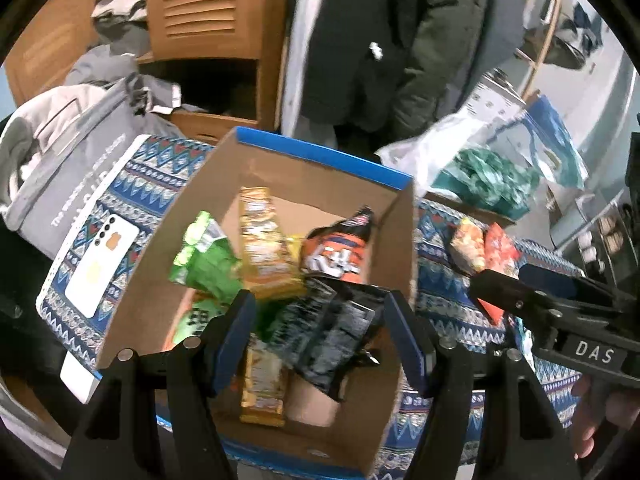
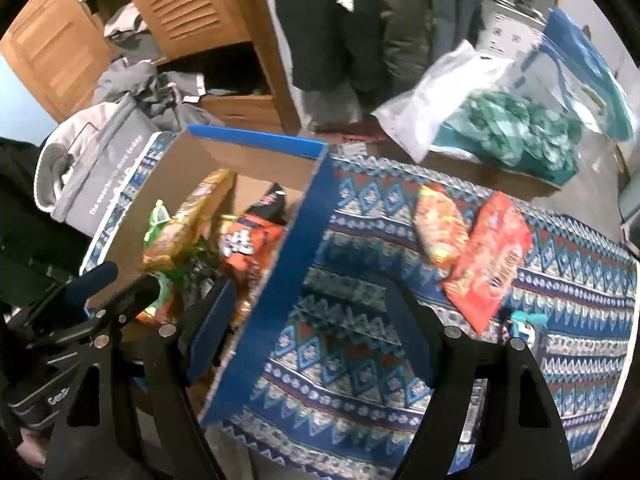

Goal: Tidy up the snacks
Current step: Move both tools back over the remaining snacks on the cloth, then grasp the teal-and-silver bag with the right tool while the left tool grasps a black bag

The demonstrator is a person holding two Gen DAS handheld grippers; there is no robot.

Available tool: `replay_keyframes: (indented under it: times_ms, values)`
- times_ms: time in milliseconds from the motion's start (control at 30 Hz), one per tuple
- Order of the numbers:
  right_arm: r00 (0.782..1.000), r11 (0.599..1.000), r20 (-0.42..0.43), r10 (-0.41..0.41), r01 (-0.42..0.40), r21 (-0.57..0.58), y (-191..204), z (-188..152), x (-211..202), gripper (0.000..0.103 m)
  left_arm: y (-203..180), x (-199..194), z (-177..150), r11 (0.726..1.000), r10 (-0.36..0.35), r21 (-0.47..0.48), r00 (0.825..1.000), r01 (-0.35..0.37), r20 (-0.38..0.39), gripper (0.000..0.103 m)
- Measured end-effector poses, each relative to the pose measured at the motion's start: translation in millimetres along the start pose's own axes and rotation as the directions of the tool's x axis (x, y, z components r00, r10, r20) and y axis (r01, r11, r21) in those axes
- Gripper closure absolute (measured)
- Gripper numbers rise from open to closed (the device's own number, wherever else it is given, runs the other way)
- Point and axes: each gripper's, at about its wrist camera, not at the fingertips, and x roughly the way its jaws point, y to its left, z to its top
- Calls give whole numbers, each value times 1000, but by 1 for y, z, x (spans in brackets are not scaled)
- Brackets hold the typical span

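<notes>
Patterned cloth (image 2: 360, 280) covers the table. Left gripper (image 1: 320, 344) hangs open and empty over the cardboard box (image 1: 308, 152) of snack packets. Right gripper (image 2: 320, 332) is open, nothing held; beyond it, right of the box, lie a red packet (image 2: 488, 264), long axis probably pointing away, and an orange packet (image 2: 438, 228), nearer the right hand.
</notes>
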Motion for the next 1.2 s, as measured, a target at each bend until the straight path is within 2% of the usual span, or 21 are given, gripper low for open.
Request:
replay_keyframes:
  times_ms: [333, 500, 733, 933, 1067, 1200]
  values:
    - [996, 995, -10, -83, 84, 58, -57, -21, -8, 25, -50, 6, -10, 996, -41, 74, 998, 43, -37, 34]
    - [991, 986, -38, -128, 131, 104, -98, -38, -5, 24, -87, 16, -20, 988, -88, 117, 992, 98, -94, 34]
    - [976, 961, -112, -189, 207, 184, -160, -66, 13, 24, -132, 41, -37, 976, -83, 186, 982, 114, -167, 34]
    - [968, 943, -180, -174, 217, 253, -202, -89, 30, 24, -159, 65, -51, 968, -100, 202, 966, 150, -240, 33]
    - [969, 938, -206, -133, 191, 288, -215, -99, 42, 24, -175, 85, -60, 963, -83, 226, 959, 146, -270, 33]
    - [968, 935, -221, -120, 186, 304, -226, -106, 55, 24, -185, 102, -69, 964, -85, 212, 943, 159, -322, 33]
